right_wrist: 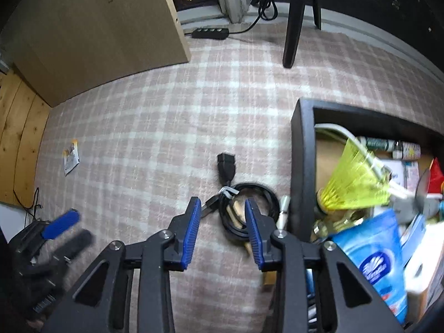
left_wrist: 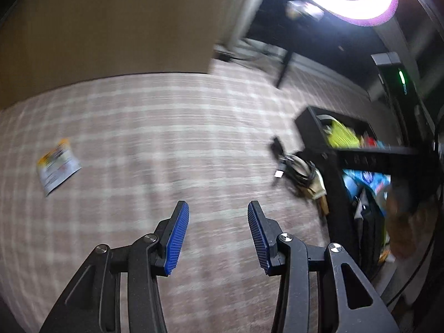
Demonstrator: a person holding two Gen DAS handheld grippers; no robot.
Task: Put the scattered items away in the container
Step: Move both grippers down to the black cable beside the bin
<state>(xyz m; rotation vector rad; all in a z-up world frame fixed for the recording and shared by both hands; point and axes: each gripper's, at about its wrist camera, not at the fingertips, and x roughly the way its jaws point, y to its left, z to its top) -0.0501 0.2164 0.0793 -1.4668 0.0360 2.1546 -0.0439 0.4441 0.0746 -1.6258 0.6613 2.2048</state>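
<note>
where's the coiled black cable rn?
The coiled black cable lies on the checked carpet just left of the black container, centre of the right wrist view.

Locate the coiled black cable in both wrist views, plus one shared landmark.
Left wrist: coiled black cable lies right of centre on the plaid rug, just left of the black container.
Right wrist: the cable lies at centre, just beyond the right gripper, left of the container.
Shared landmark: the small packet on the rug at far left.
</note>
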